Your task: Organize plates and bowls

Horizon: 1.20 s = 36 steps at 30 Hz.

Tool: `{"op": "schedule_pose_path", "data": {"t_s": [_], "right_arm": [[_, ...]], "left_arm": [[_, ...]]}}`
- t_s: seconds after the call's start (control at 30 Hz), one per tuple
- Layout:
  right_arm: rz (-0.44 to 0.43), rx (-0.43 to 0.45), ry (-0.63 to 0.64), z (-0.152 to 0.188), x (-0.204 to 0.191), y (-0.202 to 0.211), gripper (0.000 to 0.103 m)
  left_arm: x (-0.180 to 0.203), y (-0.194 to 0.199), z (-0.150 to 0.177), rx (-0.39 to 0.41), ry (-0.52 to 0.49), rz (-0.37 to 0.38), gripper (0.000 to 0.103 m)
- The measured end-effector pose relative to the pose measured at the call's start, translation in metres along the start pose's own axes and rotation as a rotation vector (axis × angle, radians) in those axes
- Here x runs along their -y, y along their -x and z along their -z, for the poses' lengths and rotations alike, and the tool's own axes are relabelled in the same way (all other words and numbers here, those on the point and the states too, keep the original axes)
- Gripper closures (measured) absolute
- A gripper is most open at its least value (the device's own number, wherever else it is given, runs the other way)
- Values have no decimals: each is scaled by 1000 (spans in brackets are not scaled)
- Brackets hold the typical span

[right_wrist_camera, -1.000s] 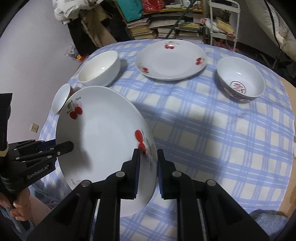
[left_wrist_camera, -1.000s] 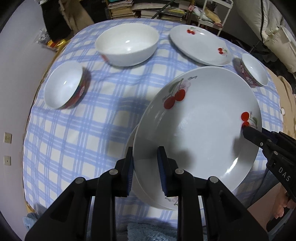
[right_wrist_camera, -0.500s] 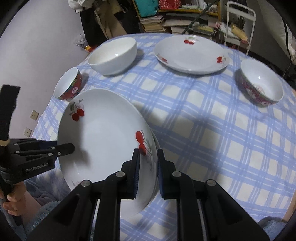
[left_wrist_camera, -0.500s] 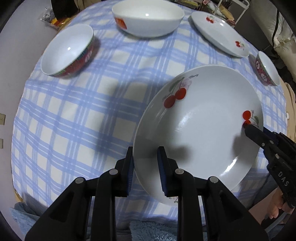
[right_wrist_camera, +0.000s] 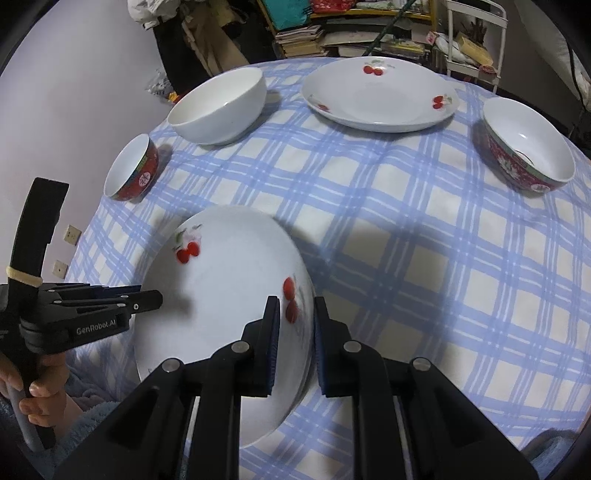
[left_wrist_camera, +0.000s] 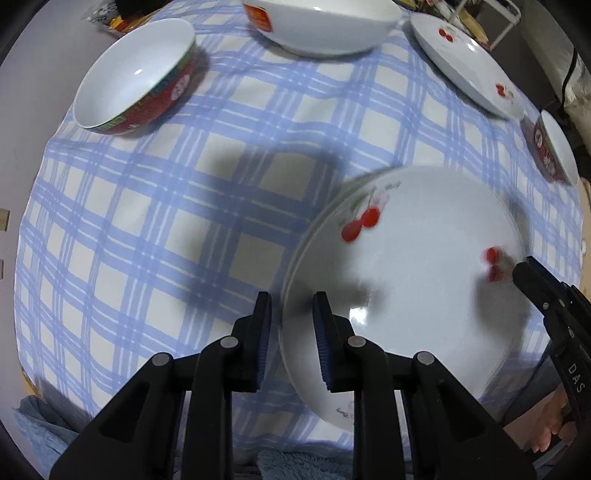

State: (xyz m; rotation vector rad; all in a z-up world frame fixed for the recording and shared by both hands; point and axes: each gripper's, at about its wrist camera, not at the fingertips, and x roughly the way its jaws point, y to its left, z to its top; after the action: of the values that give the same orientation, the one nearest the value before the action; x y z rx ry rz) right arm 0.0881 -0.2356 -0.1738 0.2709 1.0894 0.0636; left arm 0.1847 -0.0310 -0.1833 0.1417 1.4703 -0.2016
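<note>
A deep white plate with red cherries (left_wrist_camera: 417, 266) (right_wrist_camera: 221, 295) hangs low over the near edge of the table, tilted. My left gripper (left_wrist_camera: 291, 332) (right_wrist_camera: 147, 297) points down and is shut on the plate's left rim. My right gripper (right_wrist_camera: 295, 332) (left_wrist_camera: 517, 269) is shut on the opposite rim, beside a cherry print. A second white rim line shows close under the plate's left edge, as of another plate beneath. Farther back stand a small red-patterned bowl (left_wrist_camera: 136, 77) (right_wrist_camera: 131, 173), a large white bowl (left_wrist_camera: 321, 26) (right_wrist_camera: 218, 107), another cherry plate (left_wrist_camera: 465, 62) (right_wrist_camera: 380, 96) and a second red bowl (left_wrist_camera: 554, 151) (right_wrist_camera: 528, 147).
A blue-and-white checked cloth (left_wrist_camera: 147, 221) (right_wrist_camera: 424, 229) covers the round table. Behind it stand stacked books on shelves (right_wrist_camera: 332, 29) and a white metal rack (right_wrist_camera: 476, 29). A hand (right_wrist_camera: 40, 398) holds the left gripper's handle. A pale wall lies to the left.
Both grippers have come down with the cherry plate, which now sits lower and nearer the cloth. The left view has tipped more steeply downward. Neither grip has changed.
</note>
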Motion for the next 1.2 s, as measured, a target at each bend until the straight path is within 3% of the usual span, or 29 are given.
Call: {"op": "schedule_pose_path", "data": {"t_s": [0.13, 0.3, 0.63, 0.7, 0.8, 0.87, 0.97, 1.1, 1.13, 1.2], "right_arm": [[-17, 46, 0, -3, 1, 11, 85], [5, -26, -18, 1, 6, -2, 84], [10, -26, -44, 3, 11, 0, 84], [13, -26, -49, 3, 12, 1, 84], [19, -25, -57, 2, 13, 2, 83], [27, -26, -61, 1, 14, 3, 75], [25, -3, -67, -7, 16, 7, 58], [33, 3, -84, -21, 18, 7, 49], [37, 9, -80, -24, 19, 8, 41], [54, 24, -66, -32, 21, 12, 33]], "left_arm": [[-3, -1, 5, -4, 14, 12, 80], [-2, -2, 10, 13, -5, -14, 80], [8, 13, 16, 61, -28, -30, 79], [10, 18, 16, 69, -37, -44, 78], [15, 26, 16, 82, -49, -59, 68], [20, 31, 15, 106, -53, -63, 56], [23, 45, 9, 152, -45, -77, 50], [29, 55, -4, 172, 7, -52, 50], [30, 55, -7, 175, 12, -46, 48], [36, 60, -13, 192, 20, -47, 38]]}}
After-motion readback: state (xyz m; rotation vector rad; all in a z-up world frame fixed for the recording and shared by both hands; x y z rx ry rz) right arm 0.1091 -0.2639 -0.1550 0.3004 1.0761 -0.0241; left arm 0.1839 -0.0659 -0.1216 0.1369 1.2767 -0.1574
